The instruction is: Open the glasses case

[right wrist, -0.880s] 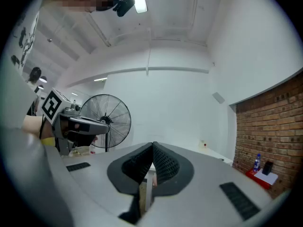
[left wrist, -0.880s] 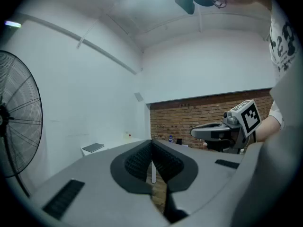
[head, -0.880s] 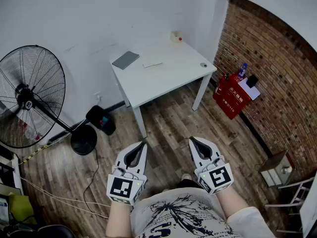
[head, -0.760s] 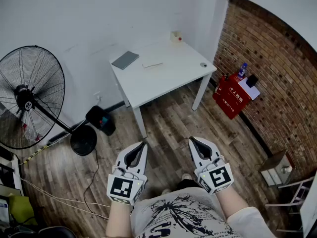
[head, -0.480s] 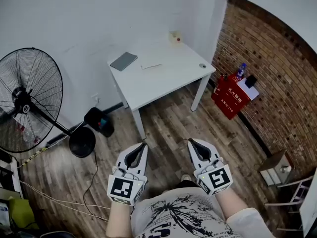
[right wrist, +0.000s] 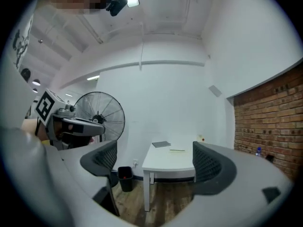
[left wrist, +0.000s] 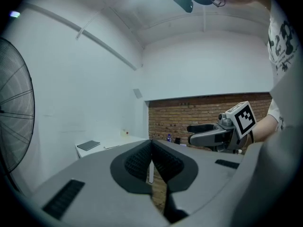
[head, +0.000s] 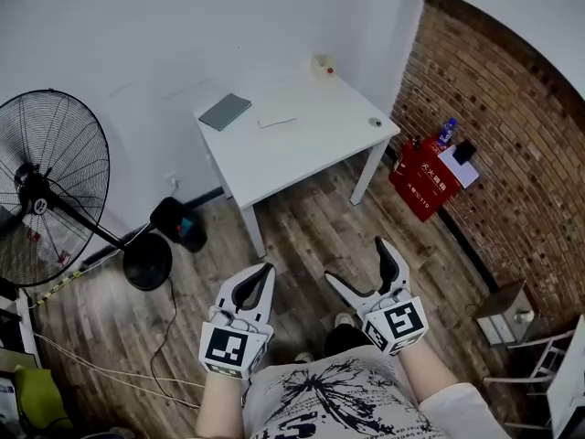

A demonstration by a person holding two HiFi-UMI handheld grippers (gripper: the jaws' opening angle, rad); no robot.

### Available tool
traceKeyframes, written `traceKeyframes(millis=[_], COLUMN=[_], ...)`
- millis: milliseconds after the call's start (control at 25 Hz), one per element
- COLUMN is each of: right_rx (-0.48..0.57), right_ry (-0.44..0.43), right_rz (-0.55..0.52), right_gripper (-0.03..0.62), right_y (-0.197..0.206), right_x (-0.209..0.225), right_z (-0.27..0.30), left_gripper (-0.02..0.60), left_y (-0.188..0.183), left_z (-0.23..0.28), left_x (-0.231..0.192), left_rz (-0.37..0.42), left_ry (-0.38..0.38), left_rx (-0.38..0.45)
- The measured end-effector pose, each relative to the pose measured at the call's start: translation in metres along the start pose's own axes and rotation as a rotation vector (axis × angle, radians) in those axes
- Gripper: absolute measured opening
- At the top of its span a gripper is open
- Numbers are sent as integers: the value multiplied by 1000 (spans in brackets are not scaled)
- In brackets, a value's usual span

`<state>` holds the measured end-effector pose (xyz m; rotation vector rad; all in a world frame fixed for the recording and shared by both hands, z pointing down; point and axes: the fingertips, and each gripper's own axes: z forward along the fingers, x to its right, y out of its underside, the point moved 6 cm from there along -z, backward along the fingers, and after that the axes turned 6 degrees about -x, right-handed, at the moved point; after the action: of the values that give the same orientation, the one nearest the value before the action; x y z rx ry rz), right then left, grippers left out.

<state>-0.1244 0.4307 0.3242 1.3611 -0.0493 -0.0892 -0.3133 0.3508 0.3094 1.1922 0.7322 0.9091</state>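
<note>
While the person stood back on the wooden floor, the white worktop lay well apart from both tongs, ahead of them and toward the wall.

The left tongs were clenched on nothing, their pads pressed together. The right tongs were released, jaws spread wide and empty. In the right gripper view the worktop stood framed between those jaws, far off. Both tongs pointed roughly level toward it.

No view showed a case that could be named for sure. It was most likely one of two flat things at the worktop's far side: the dark slab near the left corner, or the pale strip just beside it. Both were too small to show a lid or a hinge. The slab's long axis ran slantwise to the worktop's edge, and the strip's ran roughly along it.

By my reading the left tongs stood a little more in line with the slab and the strip than the right ones did. Neither could act until the person walked forward.

A small pale thing at the far corner and a tiny round one near the right edge could not be made out.
</note>
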Motion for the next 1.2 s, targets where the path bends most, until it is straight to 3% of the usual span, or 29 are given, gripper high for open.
traceKeyframes(millis=[120, 320, 600, 840, 1200], right_rx=[10, 10, 14, -8, -81], right_ry=[18, -25, -161, -272, -416], right_rz=[5, -6, 9, -39, -84], right_gripper=[517, 517, 517, 517, 517], right_y=[-4, 1, -9, -28, -29], right_x=[25, 74, 173, 263, 340], right_z=[12, 41, 105, 167, 252], left_gripper=[14, 14, 14, 14, 14], left_y=[-2, -2, -27, -57, -65], left_z=[16, 62, 160, 249, 339], left_x=[-4, -5, -5, -10, -35], left_rz=[4, 1, -2, -32, -90], left_ry=[-16, -57, -178, -296, -425], left_rx=[-19, -37, -42, -31, -66])
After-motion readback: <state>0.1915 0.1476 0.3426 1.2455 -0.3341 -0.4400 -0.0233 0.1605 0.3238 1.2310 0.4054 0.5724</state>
